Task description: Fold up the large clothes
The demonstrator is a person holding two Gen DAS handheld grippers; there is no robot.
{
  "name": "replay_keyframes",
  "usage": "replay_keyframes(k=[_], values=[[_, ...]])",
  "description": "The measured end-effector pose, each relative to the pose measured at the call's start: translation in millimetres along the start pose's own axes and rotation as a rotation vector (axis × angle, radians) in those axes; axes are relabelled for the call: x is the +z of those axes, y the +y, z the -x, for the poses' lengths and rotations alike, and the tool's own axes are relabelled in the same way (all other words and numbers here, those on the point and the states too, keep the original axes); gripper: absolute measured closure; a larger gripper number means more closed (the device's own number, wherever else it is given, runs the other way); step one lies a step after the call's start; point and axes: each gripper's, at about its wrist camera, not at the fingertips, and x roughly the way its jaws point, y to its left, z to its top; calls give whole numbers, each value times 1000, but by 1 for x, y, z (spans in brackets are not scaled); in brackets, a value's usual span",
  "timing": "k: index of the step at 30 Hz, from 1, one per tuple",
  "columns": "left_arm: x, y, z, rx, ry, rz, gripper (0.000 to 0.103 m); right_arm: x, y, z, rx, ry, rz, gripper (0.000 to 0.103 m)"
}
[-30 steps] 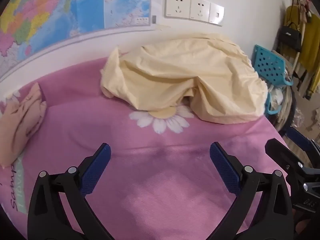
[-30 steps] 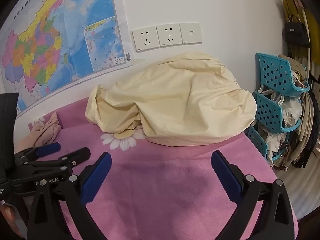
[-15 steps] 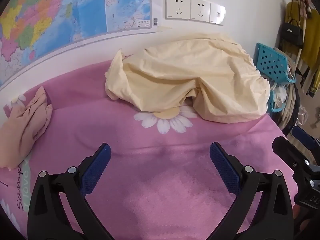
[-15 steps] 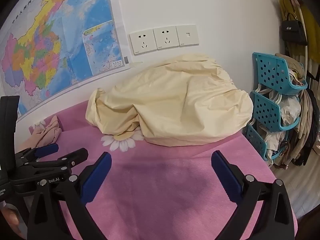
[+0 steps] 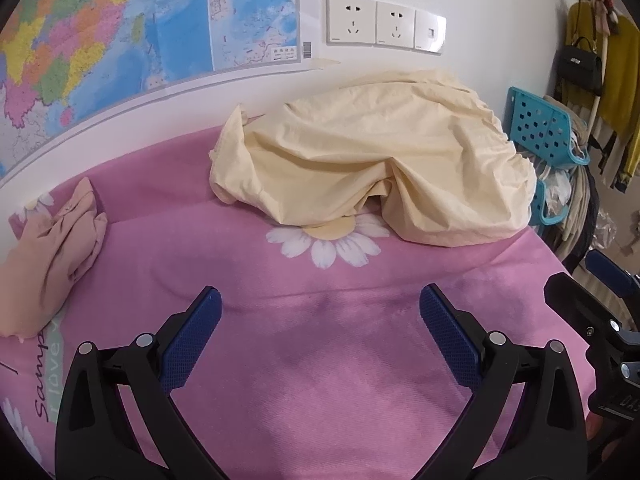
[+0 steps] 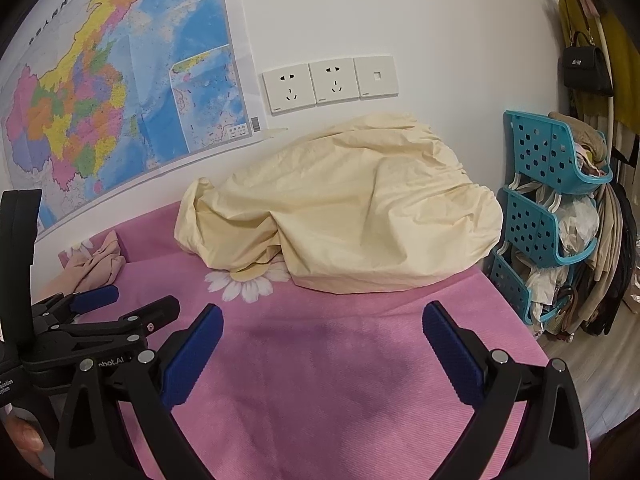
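A large pale-yellow garment [image 5: 372,168] [image 6: 344,216] lies crumpled in a heap at the back of the pink cloth-covered table [image 5: 320,380] [image 6: 340,380], against the wall. My left gripper [image 5: 320,324] hovers open over bare pink cloth, well short of the heap, with nothing between its blue pads. The right gripper [image 6: 322,332] is open too, empty, and also short of the heap. In the right wrist view the left gripper [image 6: 124,304] shows at the left edge, open; the left wrist view catches the right gripper [image 5: 588,280] at its right edge.
A crumpled peach garment [image 5: 52,256] [image 6: 96,264] lies at the table's left. A map [image 6: 112,92] and wall sockets [image 6: 332,80] hang behind. Stacked teal baskets [image 6: 548,216] with clothes and a black handbag [image 6: 588,68] stand off the table's right edge.
Both grippers have drawn back and up a little, so the yellow heap sits smaller and farther in both views. Their jaws stay open as before. Neither garment has moved.
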Motion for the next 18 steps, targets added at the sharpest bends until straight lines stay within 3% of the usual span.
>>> replay_keyframes(k=[18], values=[[-1, 0, 7, -14, -30, 6, 5, 5, 2, 3, -15, -6, 16, 6]])
